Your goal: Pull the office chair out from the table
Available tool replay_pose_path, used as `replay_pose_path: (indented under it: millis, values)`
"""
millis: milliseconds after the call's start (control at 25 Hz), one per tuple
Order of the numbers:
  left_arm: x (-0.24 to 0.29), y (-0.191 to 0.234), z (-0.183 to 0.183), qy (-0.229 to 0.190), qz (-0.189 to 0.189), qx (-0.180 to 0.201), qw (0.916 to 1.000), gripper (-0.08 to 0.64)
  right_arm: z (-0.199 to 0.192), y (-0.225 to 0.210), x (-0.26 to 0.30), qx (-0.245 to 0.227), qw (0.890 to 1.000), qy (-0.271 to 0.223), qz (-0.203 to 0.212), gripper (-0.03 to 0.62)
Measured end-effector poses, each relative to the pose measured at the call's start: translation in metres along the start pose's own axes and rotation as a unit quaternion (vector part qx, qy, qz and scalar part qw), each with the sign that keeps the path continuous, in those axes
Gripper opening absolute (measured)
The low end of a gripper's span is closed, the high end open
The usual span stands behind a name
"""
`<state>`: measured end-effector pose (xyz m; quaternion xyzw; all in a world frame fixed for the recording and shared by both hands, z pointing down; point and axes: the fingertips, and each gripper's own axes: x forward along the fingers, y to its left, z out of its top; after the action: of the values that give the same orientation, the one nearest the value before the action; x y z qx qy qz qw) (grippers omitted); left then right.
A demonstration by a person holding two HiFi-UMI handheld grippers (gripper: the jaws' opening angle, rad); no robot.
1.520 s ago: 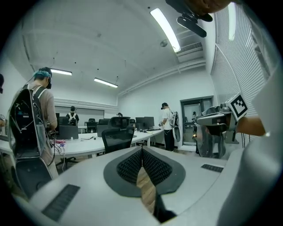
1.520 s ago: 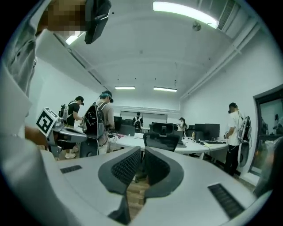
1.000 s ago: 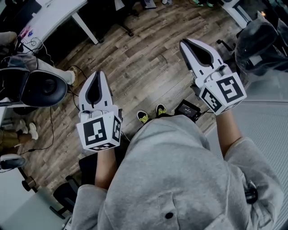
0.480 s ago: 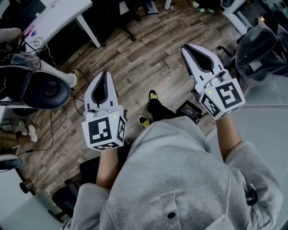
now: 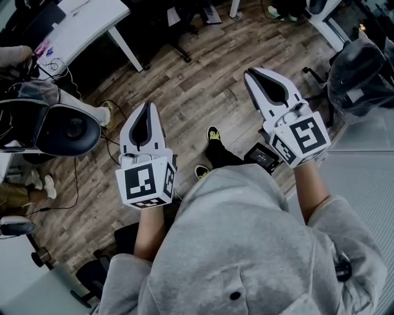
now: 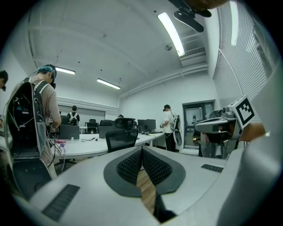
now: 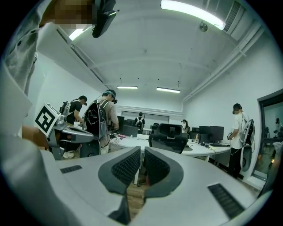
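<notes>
A wood floor (image 5: pixel 203 92) runs under an office where five people show in the right gripper view. One black chair (image 7: pixel 170 140) stands tucked at a white bench (image 7: pixel 201 150), straight ahead of the two grippers and well apart from them. The left gripper (image 5: pixel 145 107) and right gripper (image 5: pixel 251 75) both have their jaws closed on nothing.

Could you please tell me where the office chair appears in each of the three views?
Head view: chair, probably the dark base at the top edge beside the table; mostly cut off, so not certain.
Left gripper view: chair left of centre, in front of the table.
Right gripper view: chair just right of centre.
Shared landmark: the white table.
</notes>
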<state>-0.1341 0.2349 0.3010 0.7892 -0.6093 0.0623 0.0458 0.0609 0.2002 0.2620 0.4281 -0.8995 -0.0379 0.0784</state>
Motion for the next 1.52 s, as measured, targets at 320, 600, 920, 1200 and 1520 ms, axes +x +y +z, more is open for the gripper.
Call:
replay_pose_path:
  millis: [320,600,920,1200,1520]
  values:
    - [0.04,0.012,0.0,0.015,-0.002,0.014,0.9998,0.014,-0.013,-0.019,0.039,0.015,1.0,0.005,0.011,0.046]
    - [0.098,0.02,0.003,0.03,-0.01,0.02,0.9993,0.013,-0.016,-0.052,0.081,0.01,1.0,0.008,0.014,0.046]
    - [0.166,0.015,0.018,0.037,-0.013,0.033,0.9987,0.013,-0.022,-0.105,0.121,0.02,1.0,0.01,0.018,0.046]
    - [0.21,0.009,0.031,0.036,-0.004,0.042,0.9985,0.013,-0.028,-0.145,0.145,0.026,0.999,0.003,0.023,0.046]
    - [0.241,-0.005,0.035,0.04,0.003,0.052,0.9978,0.013,-0.04,-0.173,0.156,0.005,1.0,0.0,0.025,0.046]
